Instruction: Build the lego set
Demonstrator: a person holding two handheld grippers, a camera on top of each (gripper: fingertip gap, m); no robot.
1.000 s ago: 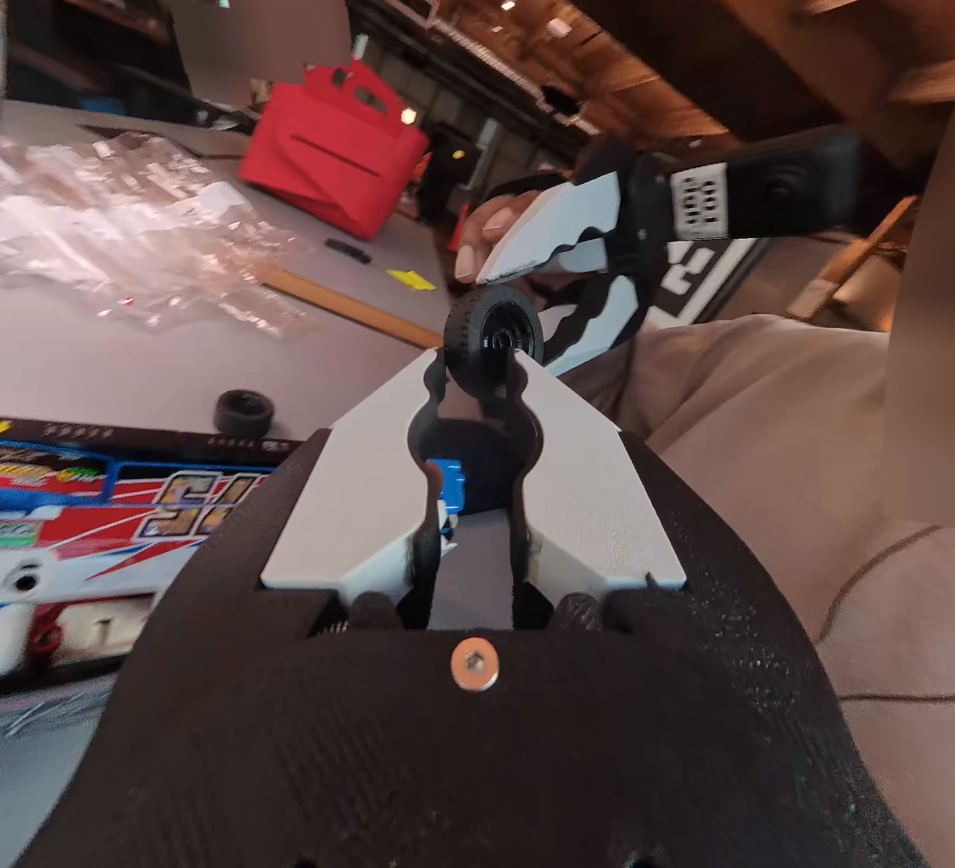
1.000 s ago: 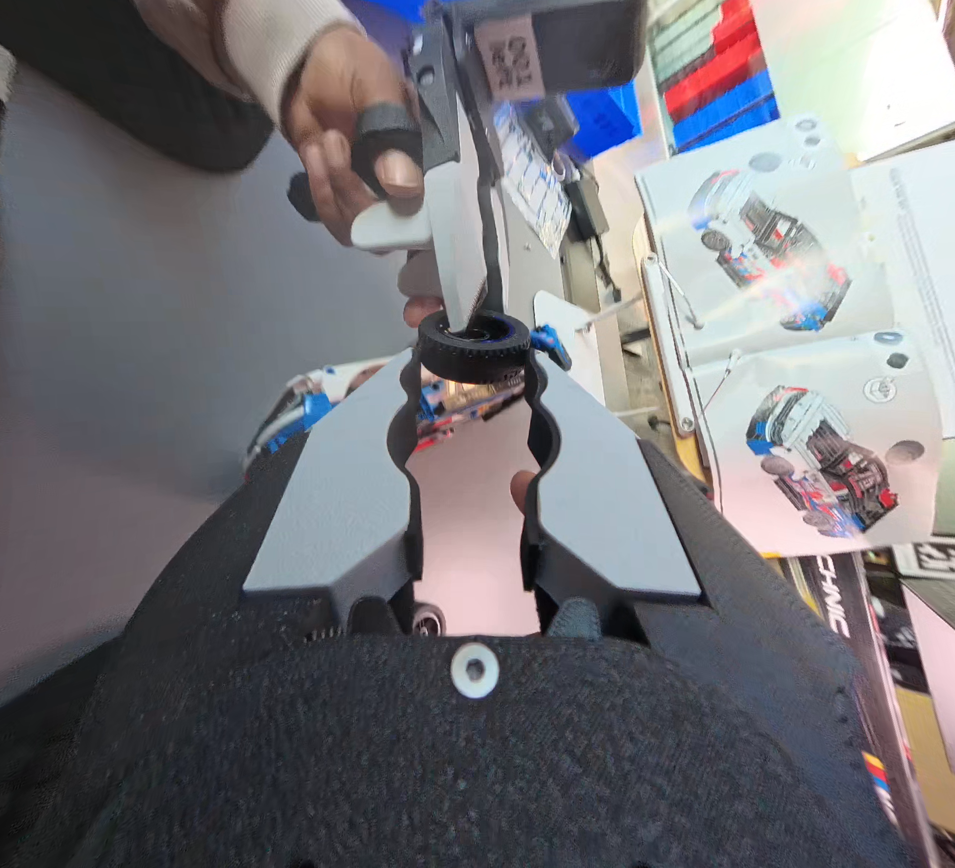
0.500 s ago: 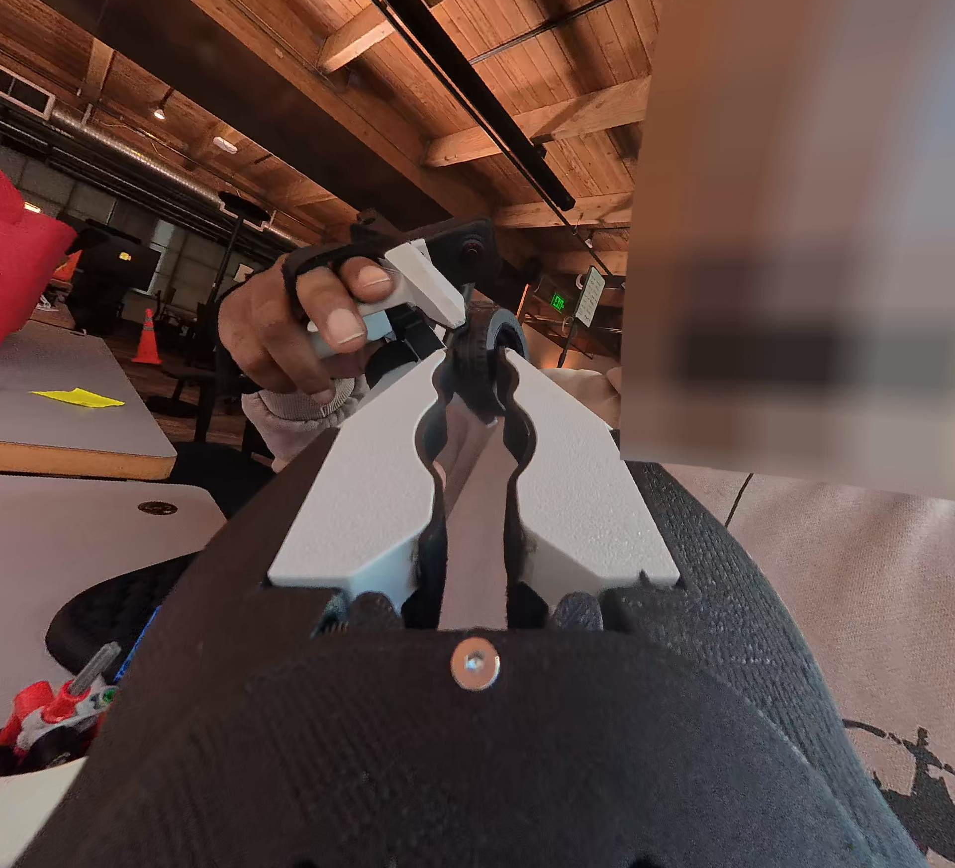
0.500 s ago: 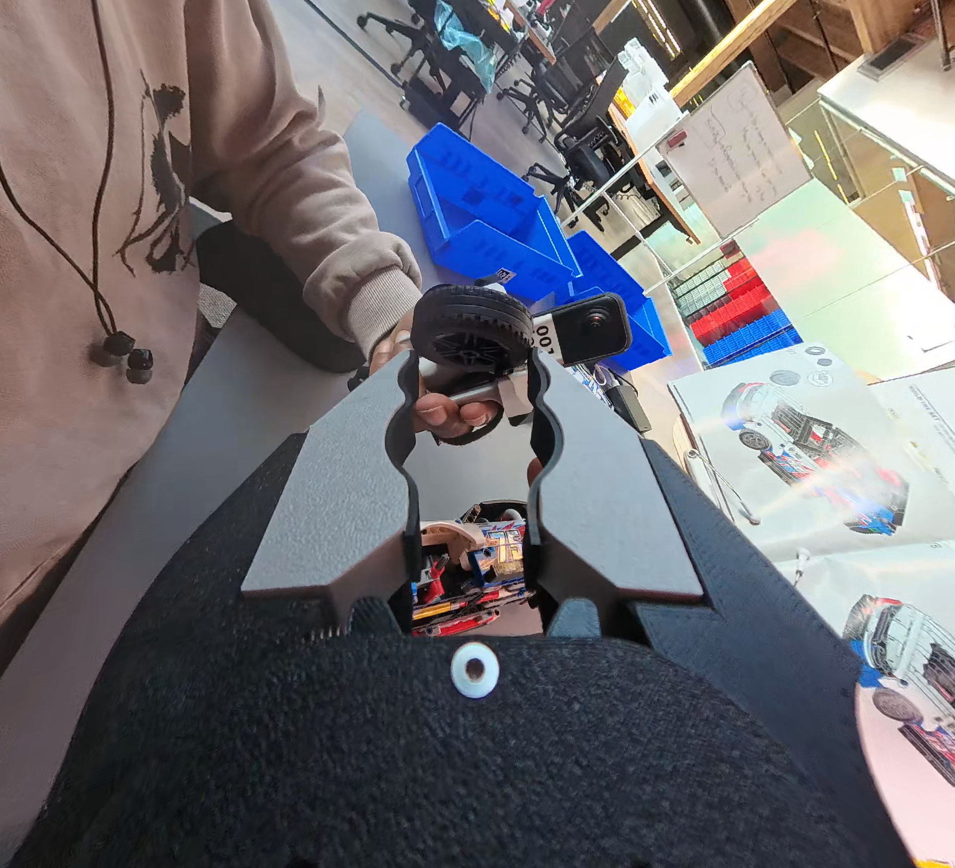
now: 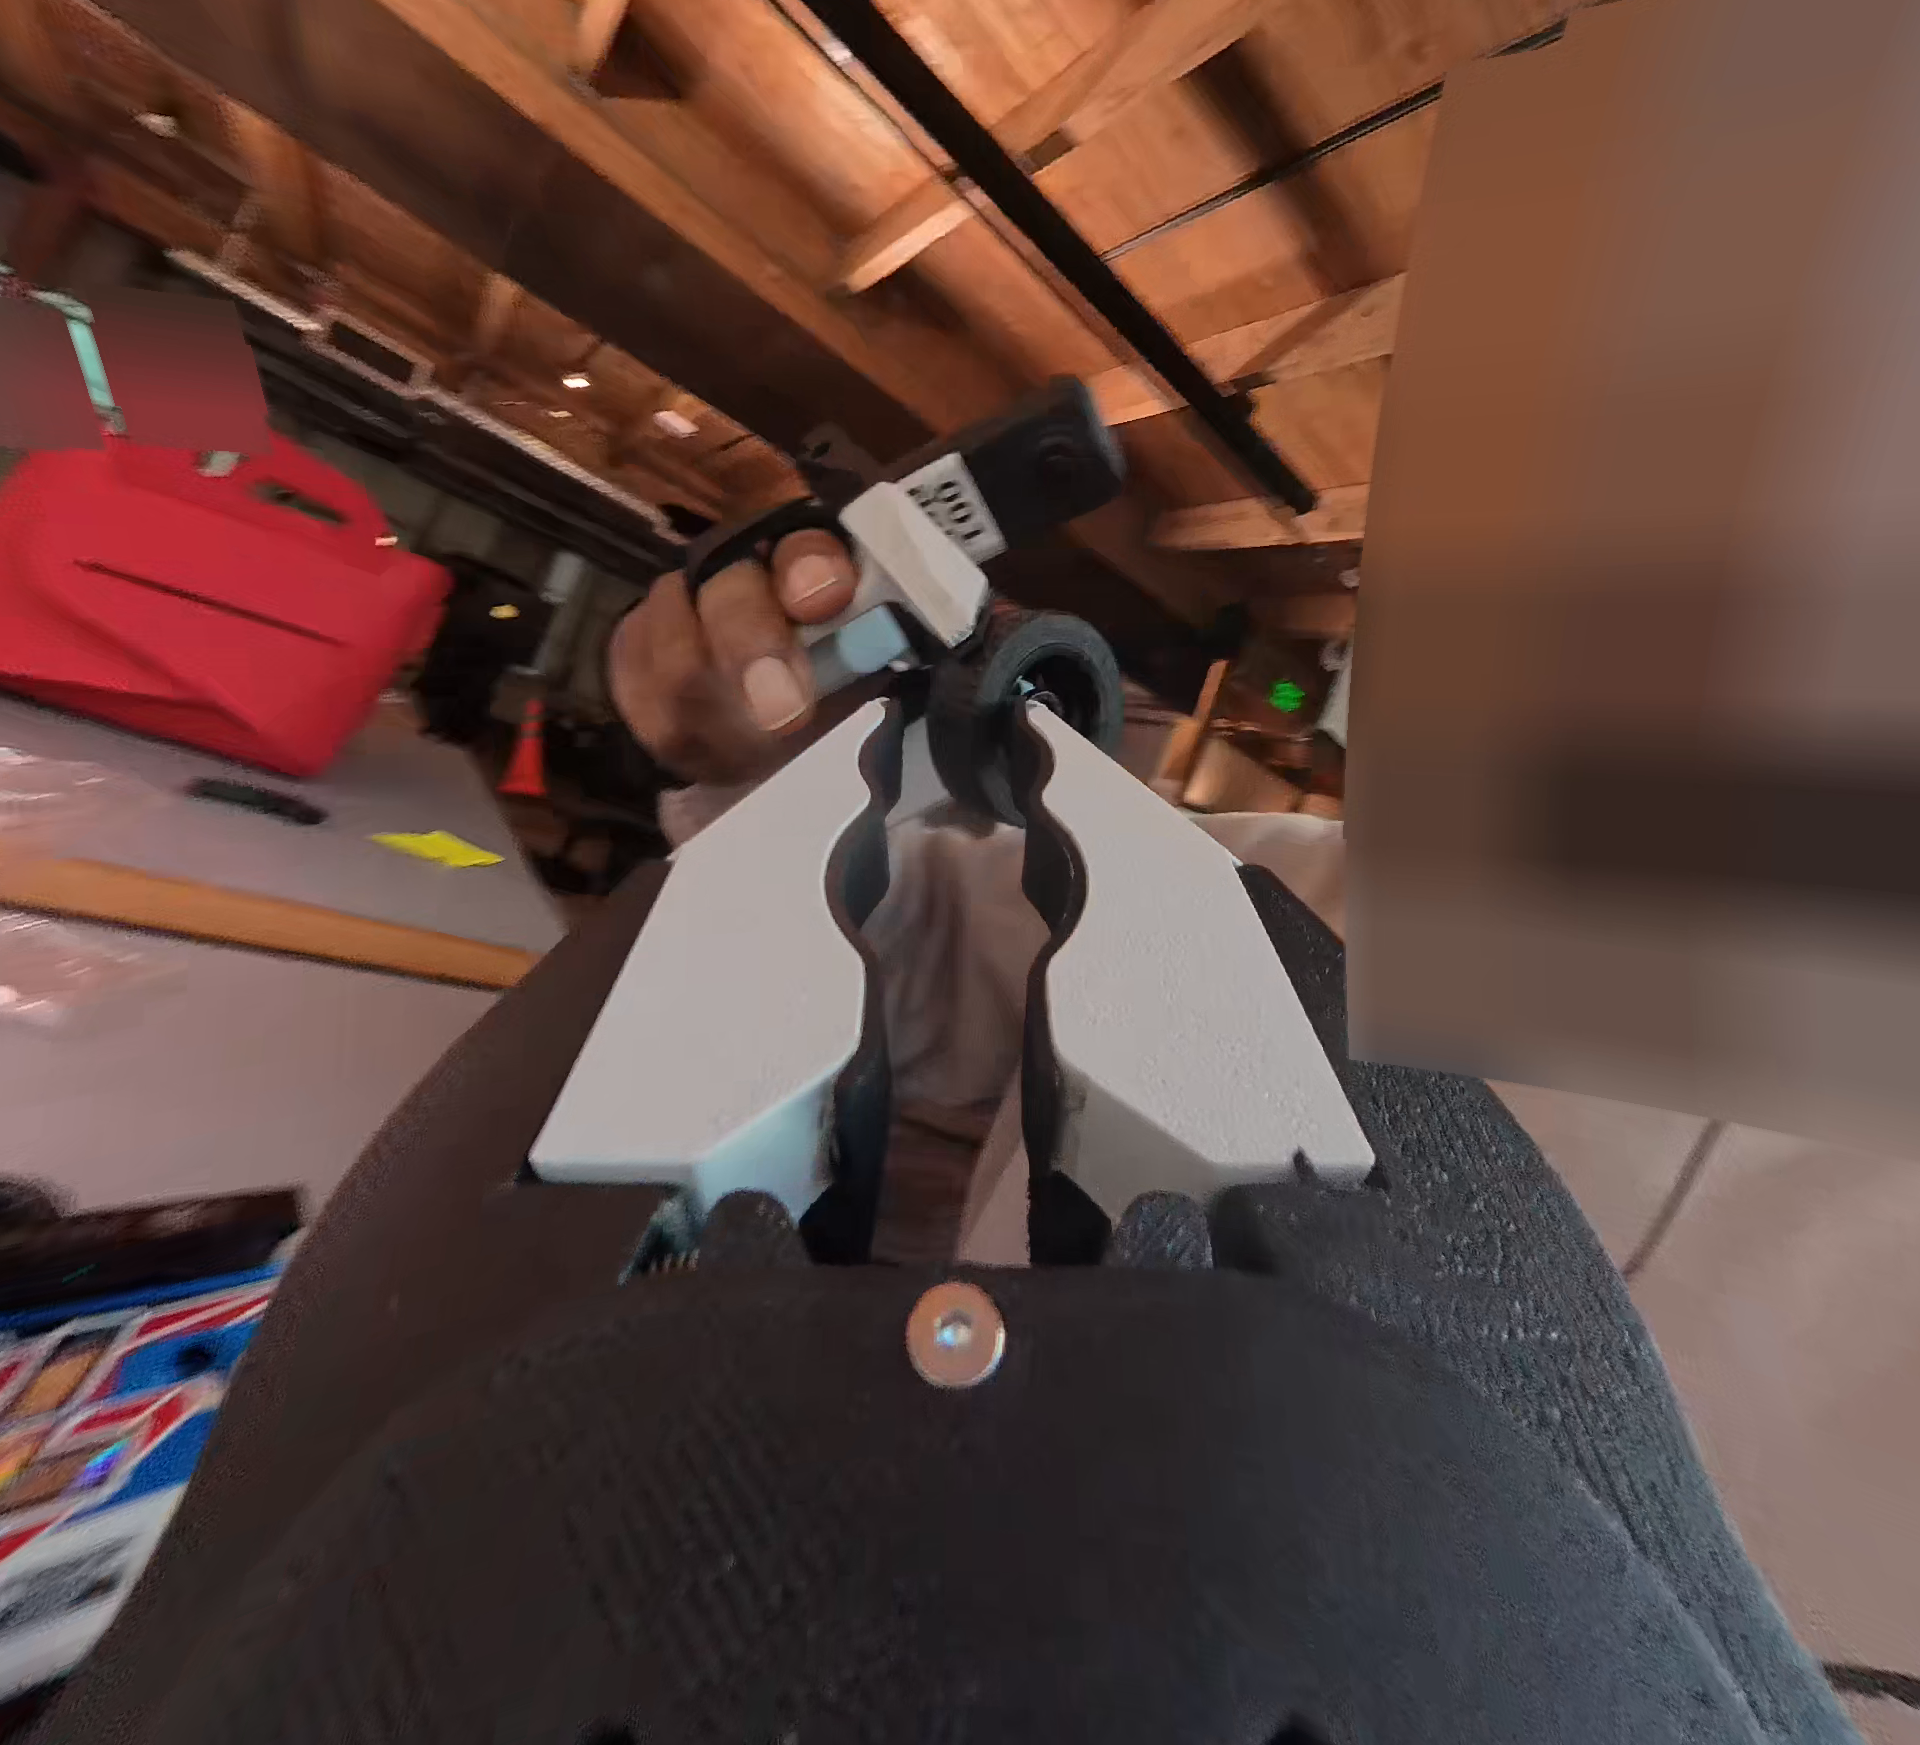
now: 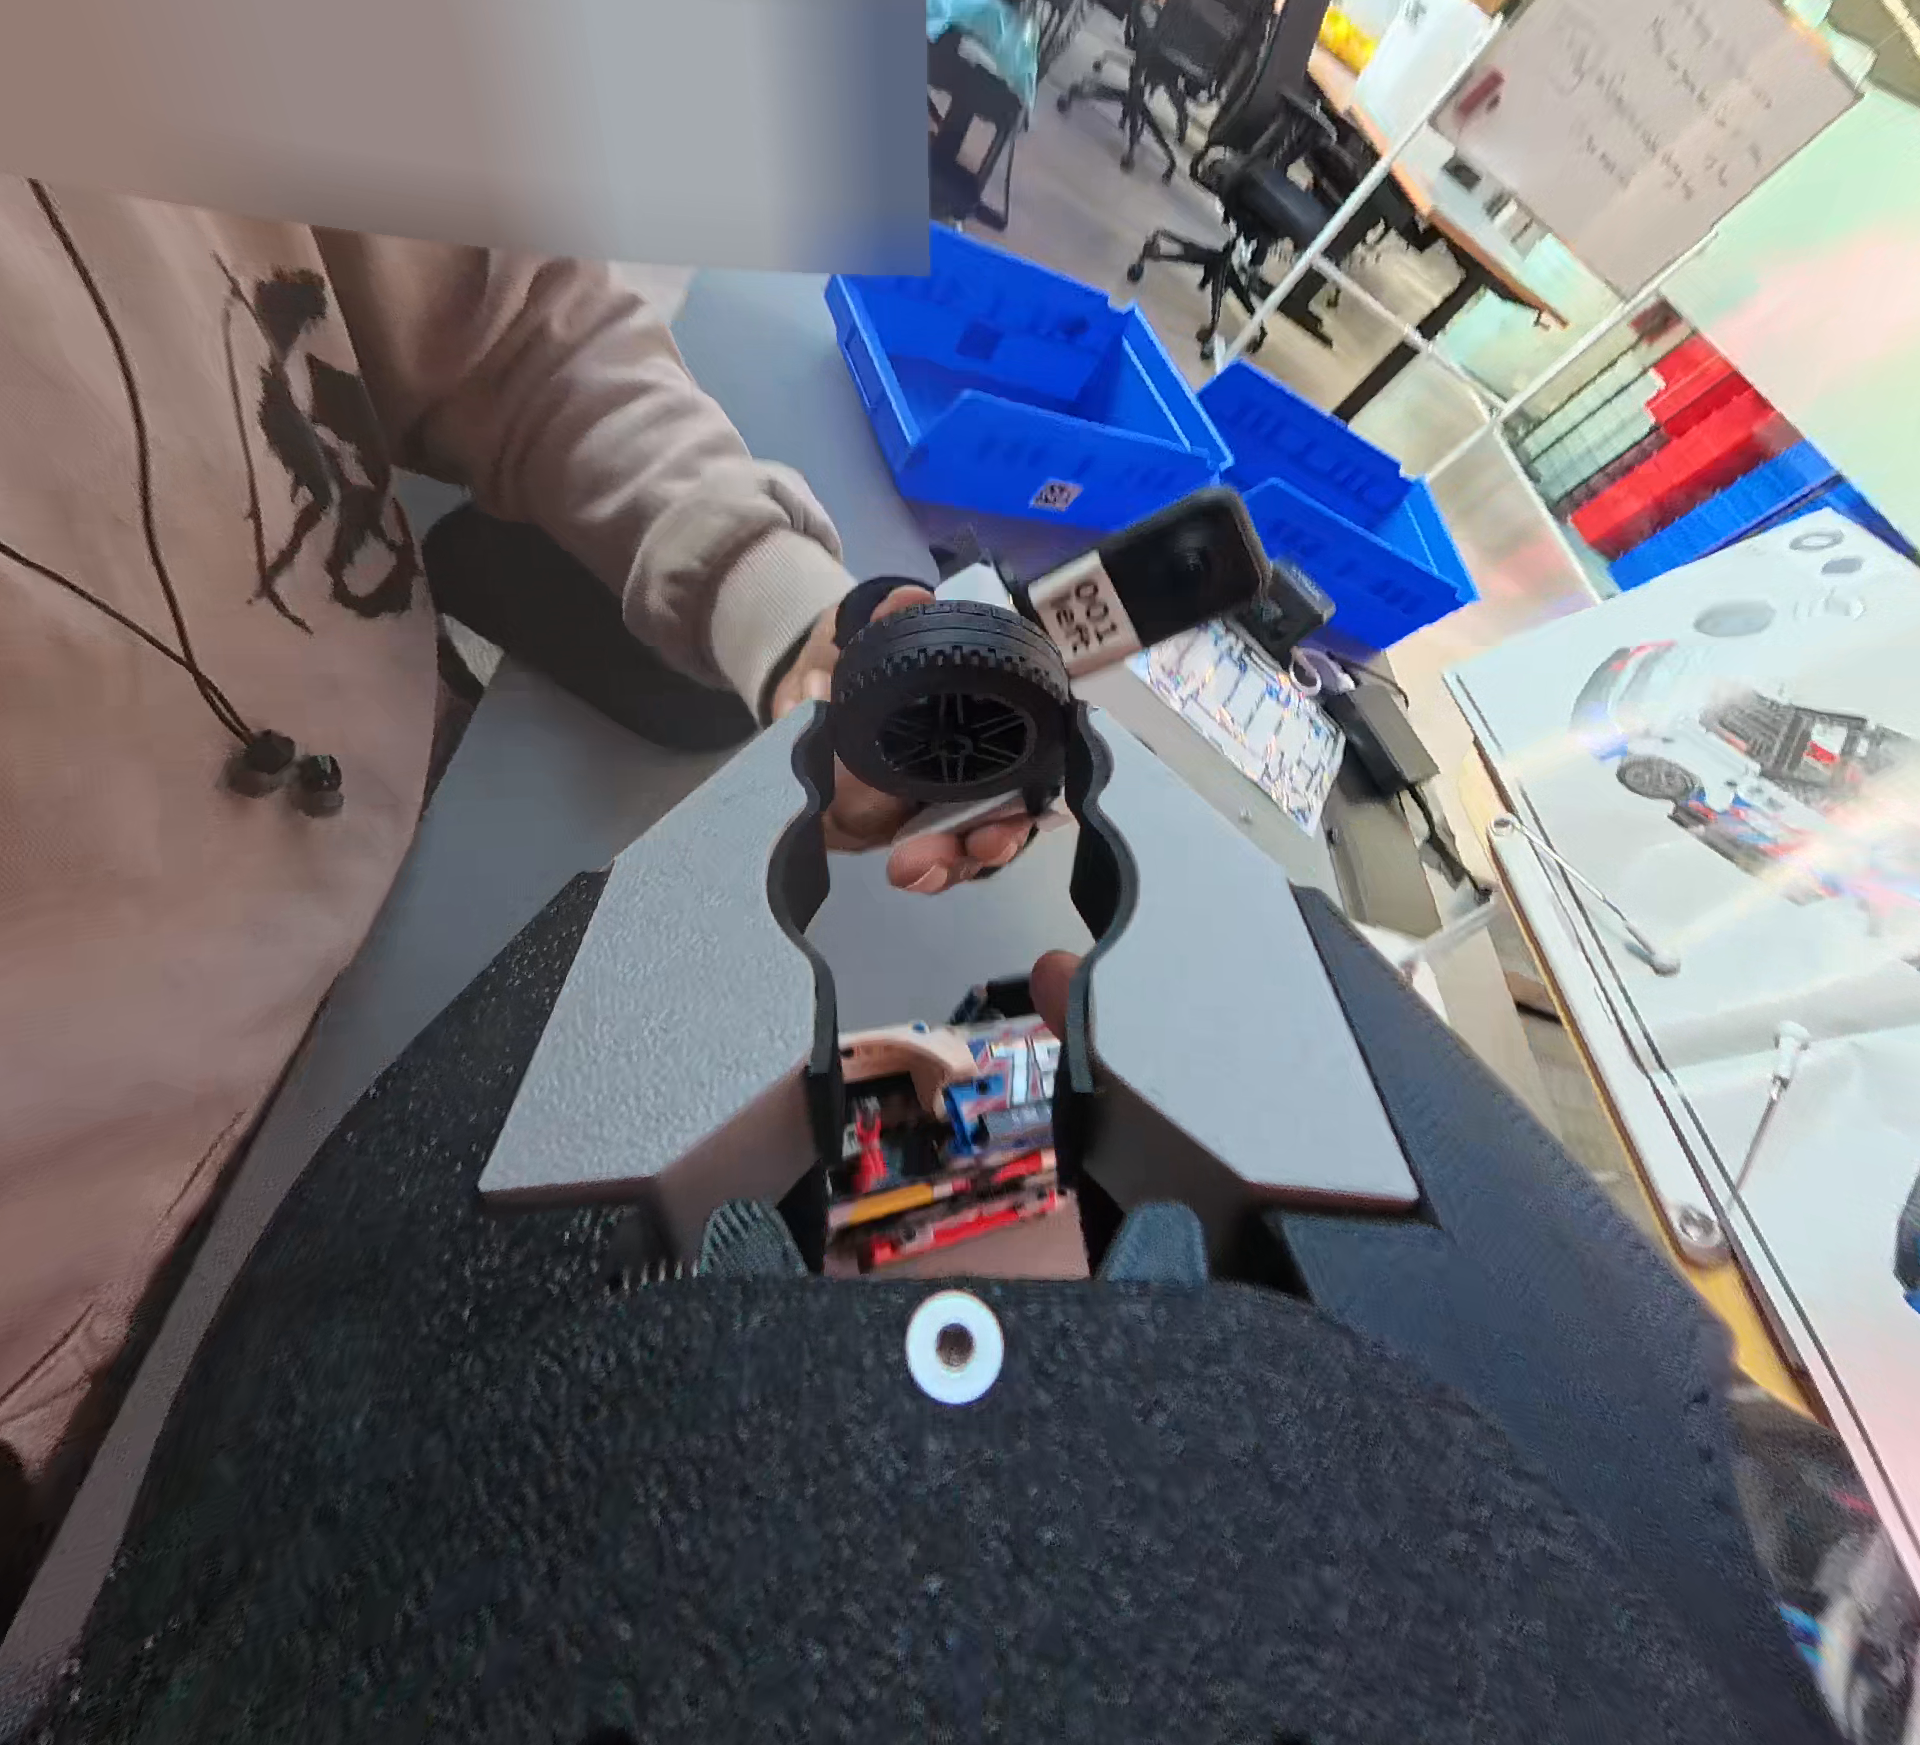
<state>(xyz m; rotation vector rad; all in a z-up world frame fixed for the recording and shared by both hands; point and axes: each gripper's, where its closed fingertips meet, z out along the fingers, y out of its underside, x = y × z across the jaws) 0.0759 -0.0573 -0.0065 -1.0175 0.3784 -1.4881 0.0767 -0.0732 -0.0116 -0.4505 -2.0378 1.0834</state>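
Overall: both grippers are raised off the table (image 5: 208, 1072), tips together around one black wheel (image 5: 1060, 667).
Red bag: far left in the left wrist view, standing on a farther table (image 5: 197, 594).
Box: printed lid, blue and red, at the lower left edge of that view (image 5: 94, 1435).
Yellow slip: flat on the far table, right of the bag (image 5: 436, 848).
Right hand: centre of the left wrist view, one finger through a black loop on its gripper's handle (image 5: 707, 667).
Left gripper: jaws drawn in to a narrow gap, and a black round part of the wheel fills that gap at the tips; the spot is blurred (image 5: 961, 729).
Ceiling: wooden beams and a black rail fill the top of the left wrist view (image 5: 935, 137).
Sweatshirt: beige with a dark print and two dark cord ends, far left in the right wrist view (image 6: 208, 656).
Left hand: just behind the wheel, coming out of a ribbed beige cuff (image 6: 914, 848).
Right gripper: jaws clamped on the wheel's tyre, one tip on each side, spoked rim facing the camera (image 6: 951, 729).
Car: part-built, white, blue and red, on the table below the wheel, seen between the right jaws (image 6: 956, 1113).
Blue bins: two, side by side on the table behind the grippers (image 6: 1039, 417).
Booklet: open on a stand at the right, showing pictures of a car (image 6: 1714, 760).
Whiteboard: upper right, behind the booklet (image 6: 1642, 64).
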